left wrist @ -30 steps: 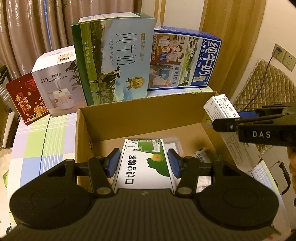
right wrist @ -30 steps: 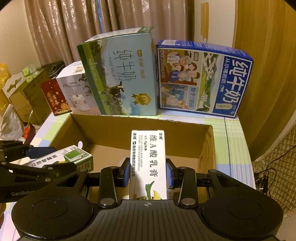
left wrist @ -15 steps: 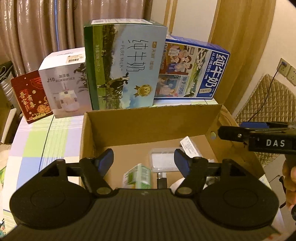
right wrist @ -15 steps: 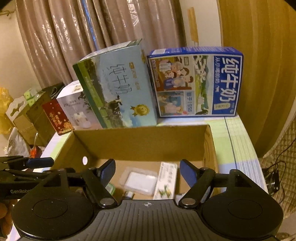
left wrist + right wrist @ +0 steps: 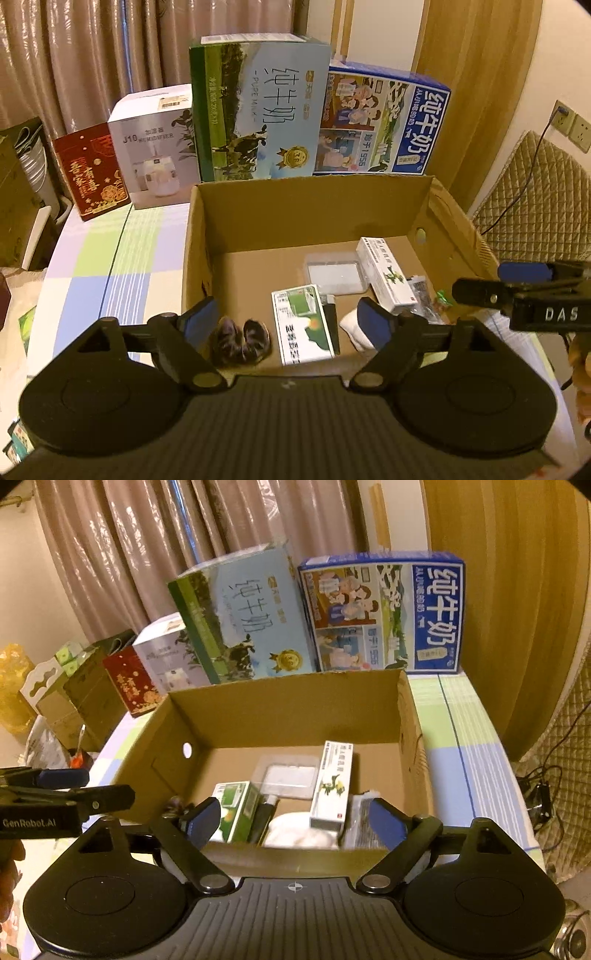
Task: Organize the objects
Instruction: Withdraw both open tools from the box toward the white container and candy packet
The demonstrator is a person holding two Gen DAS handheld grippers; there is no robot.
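Observation:
An open cardboard box [image 5: 310, 206] [image 5: 284, 709] sits on the checked tablecloth. On its floor lie a green-and-white carton [image 5: 304, 325] [image 5: 238, 806], a long white ointment carton [image 5: 386, 277] [image 5: 332, 786], a clear blister pack [image 5: 334, 271] [image 5: 290, 775], a dark hair scrunchie [image 5: 240, 339], a white wad [image 5: 352, 326] [image 5: 303, 830] and a dark tube [image 5: 262, 821]. My left gripper [image 5: 288, 323] hangs above the box's near edge, its jaws opening with nothing held. My right gripper [image 5: 293, 819] hovers over the near wall, its jaws also opening and empty.
Behind the box stand a green milk carton case [image 5: 258, 110], a blue milk case [image 5: 384, 122], a white humidifier box [image 5: 155, 147] and a red gift box [image 5: 88, 173]. A quilted chair [image 5: 535, 206] stands to the right. Curtains hang behind.
Both grippers let go: the green-and-white carton and the ointment carton dropped into the box. The jaws spread wide and both grippers drew back toward the near edge.

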